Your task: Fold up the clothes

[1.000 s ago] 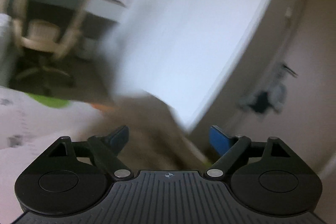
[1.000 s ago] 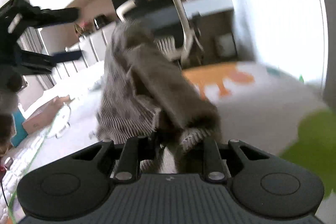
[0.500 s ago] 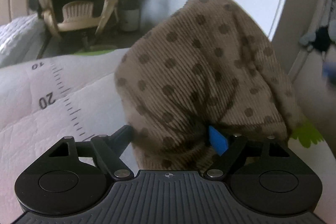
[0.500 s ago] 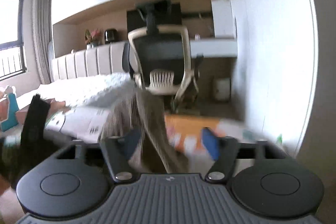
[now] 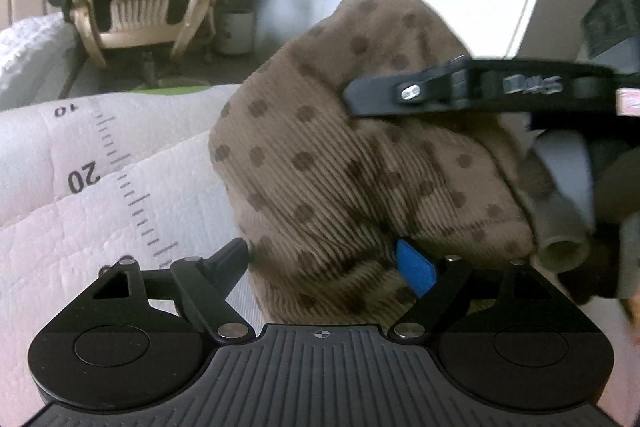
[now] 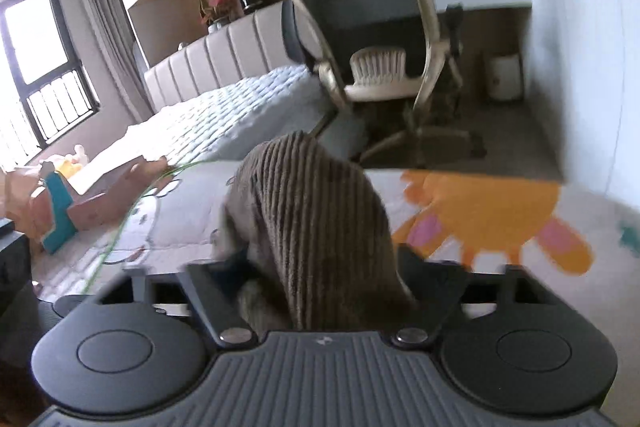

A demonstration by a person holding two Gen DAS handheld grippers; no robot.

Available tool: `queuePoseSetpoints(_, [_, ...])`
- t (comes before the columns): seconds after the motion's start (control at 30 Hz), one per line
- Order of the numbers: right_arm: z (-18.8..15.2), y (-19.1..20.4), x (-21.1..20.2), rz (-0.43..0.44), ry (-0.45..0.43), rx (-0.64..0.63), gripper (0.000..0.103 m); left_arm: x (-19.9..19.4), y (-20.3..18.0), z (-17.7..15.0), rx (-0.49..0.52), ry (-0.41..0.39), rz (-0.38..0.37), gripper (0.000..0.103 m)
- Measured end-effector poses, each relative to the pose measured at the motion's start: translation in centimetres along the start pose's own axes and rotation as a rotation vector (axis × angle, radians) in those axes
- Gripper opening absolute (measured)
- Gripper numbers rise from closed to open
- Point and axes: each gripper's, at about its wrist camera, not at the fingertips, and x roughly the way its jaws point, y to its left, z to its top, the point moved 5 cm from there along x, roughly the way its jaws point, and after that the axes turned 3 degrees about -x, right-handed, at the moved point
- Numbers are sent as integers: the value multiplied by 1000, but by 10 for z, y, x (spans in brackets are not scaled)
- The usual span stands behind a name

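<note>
My left hand-held gripper (image 5: pixel 322 261): its fingers stand apart with the brown garment bunched between them; the blue pad (image 5: pixel 416 269) on the right finger presses the cloth, the left finger touches its edge. Whether this is a firm pinch, I cannot tell.
My right hand-held gripper (image 6: pixel 320 267): fingers also spread, with a fold of the same garment filling the gap between them and draped back over the gripper's body; a true clamp cannot be read, since this view is blurred.
Brown dotted garment (image 5: pixel 352 155): ribbed cloth with dark spots, raised as a mound right in front of my left fingers; in the right wrist view (image 6: pixel 316 211) it rises as a ribbed hump straight ahead.
Right gripper seen from the left: its black arm (image 5: pixel 472 93) crosses over the upper right of the garment, touching it.
Quilted white mat (image 5: pixel 80 195): under and left of the garment, printed with a ruler scale reading 10 and 20.
Orange print (image 6: pixel 480 211): on the mat beyond the garment.
Office chair (image 6: pixel 384 39): farther back, on the floor.
Bed (image 6: pixel 224 107): left of the chair.
</note>
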Motion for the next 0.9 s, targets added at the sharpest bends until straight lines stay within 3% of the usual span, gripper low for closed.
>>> queuePoseSetpoints(0.03, [0, 4, -1, 11, -1, 25, 43, -8, 5, -1, -15, -6, -34, 87])
queuePoseSetpoints(0.13, [4, 11, -7, 69, -24, 113, 28, -40, 28, 5, -114, -81, -75, 94])
queuePoseSetpoints(0.23, [6, 10, -21, 128, -63, 243, 23, -74, 54, 14, -229, -174, -96, 94])
queuePoseSetpoints(0.4, [-20, -36, -50, 47, -98, 428, 21, -79, 65, 34, -243, -224, -70, 94])
queuePoseSetpoints(0.5, [-62, -76, -54, -44, -30, 560, 22, -50, 47, 41, -207, -181, -84, 95])
queuePoseSetpoints(0.6, [-92, -100, -64, -125, -28, 580, 30, -18, 18, 36, -143, -107, -87, 95])
queuePoseSetpoints(0.7, [-94, -99, -83, -209, -52, 471, 31, 9, -1, 21, -70, -20, -26, 96])
queuePoseSetpoints(0.8, [-65, -74, -105, -300, -123, 197, 33, 26, -9, 7, -22, 23, 21, 97])
queuePoseSetpoints(0.87, [-42, -52, -115, -333, -174, 28, 43, 29, -11, 5, -10, 25, 27, 97])
queuePoseSetpoints(0.9, [-31, -42, -109, -306, -183, -8, 46, 30, -11, 6, -5, 24, 32, 98])
